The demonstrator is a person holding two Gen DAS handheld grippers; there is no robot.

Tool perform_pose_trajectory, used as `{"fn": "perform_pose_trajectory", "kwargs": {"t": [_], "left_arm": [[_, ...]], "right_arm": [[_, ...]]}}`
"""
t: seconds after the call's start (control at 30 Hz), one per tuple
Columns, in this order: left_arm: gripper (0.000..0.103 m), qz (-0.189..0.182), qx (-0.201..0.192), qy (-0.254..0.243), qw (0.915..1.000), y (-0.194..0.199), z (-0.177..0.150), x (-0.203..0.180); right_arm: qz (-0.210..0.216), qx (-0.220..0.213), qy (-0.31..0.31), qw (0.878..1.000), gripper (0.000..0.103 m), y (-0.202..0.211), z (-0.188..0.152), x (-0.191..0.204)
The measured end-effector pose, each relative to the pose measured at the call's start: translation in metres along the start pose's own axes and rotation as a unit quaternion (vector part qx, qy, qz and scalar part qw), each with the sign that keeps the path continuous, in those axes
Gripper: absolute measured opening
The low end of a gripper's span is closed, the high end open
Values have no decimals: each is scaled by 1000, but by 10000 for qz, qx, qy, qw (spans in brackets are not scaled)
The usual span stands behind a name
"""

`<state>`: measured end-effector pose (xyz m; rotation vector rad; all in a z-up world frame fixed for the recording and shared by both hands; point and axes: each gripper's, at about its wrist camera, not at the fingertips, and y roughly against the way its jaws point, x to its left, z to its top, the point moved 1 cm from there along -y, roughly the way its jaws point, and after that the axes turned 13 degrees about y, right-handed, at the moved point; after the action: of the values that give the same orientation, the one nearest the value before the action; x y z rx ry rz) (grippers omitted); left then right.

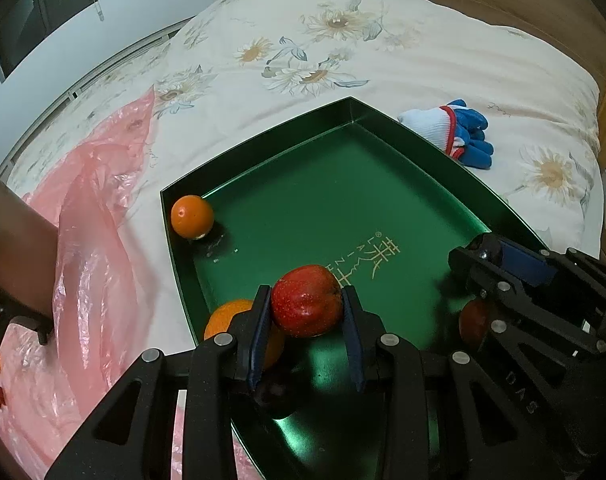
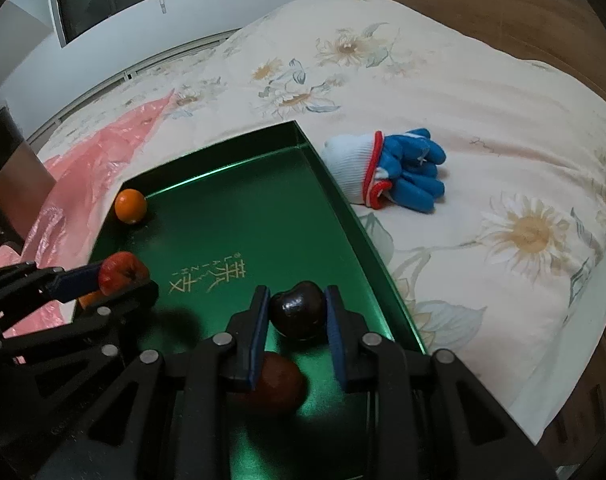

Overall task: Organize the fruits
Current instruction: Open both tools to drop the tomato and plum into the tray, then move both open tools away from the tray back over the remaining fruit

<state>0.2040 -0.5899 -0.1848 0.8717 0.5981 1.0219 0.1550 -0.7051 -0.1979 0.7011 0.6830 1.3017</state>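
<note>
Red fruit and dark cherry held over green tray, orange in corner

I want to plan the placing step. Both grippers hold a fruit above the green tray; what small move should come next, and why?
Probably lower both a little further and then open the jaws. The left gripper is shut on the red fruit and the right gripper on the dark fruit, both over the green tray, where an orange already lies in the far corner. The floor ahead of both fruits looks bare.
</note>
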Motion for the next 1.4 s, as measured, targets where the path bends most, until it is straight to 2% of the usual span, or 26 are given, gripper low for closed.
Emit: {"fn": "perform_pose_trajectory", "kwargs": {"t": [0.37, 0.43, 0.47, 0.53, 0.6, 0.7, 0.73, 0.77, 0.8, 0.83, 1.1, 1.2, 1.4], "left_arm": [[30, -79, 9, 2, 10000, 1, 0, 1], [38, -236, 80, 16, 9997, 3, 0, 0], [38, -230, 72, 14, 9997, 5, 0, 0], [40, -242, 68, 7, 9997, 8, 0, 0], [42, -311, 98, 2, 9995, 12, -1, 0], [49, -424, 82, 31, 9991, 23, -2, 2], [60, -366, 43, 47, 9993, 28, -2, 3], [66, -272, -56, 88, 9996, 35, -2, 7], [71, -304, -107, 114, 9994, 40, -3, 9], [71, -354, -146, 138, 9992, 46, -3, 13], [71, -298, -206, 326, 9988, 76, -11, 49], [71, -259, -200, 390, 9987, 85, -18, 65], [71, -241, -251, 572, 9978, 112, -32, 105]], "right_arm": [[-195, 62, 70, 9998, 0, -2, 1, 4], [-212, 91, 82, 9997, 0, -2, 1, 5], [-239, 105, 90, 9996, 0, -1, 1, 5], [-307, 122, 60, 9994, 23, 0, 2, 3], [-350, 110, -24, 9993, 36, 4, 0, -1], [-305, 105, -78, 9995, 42, 10, -4, -3], [-321, 107, -89, 9994, 45, 13, -5, -3], [-353, 109, -93, 9993, 46, 15, -6, -3], [-375, 99, -103, 9992, 51, 18, -7, -3], [-374, 90, -123, 9992, 55, 22, -7, -2], [-497, 71, -161, 9986, 56, 45, -7, 7], [-515, 44, -179, 9985, 61, 56, -6, 14], [-462, -44, -127, 9988, 63, 80, -3, 41]]}}
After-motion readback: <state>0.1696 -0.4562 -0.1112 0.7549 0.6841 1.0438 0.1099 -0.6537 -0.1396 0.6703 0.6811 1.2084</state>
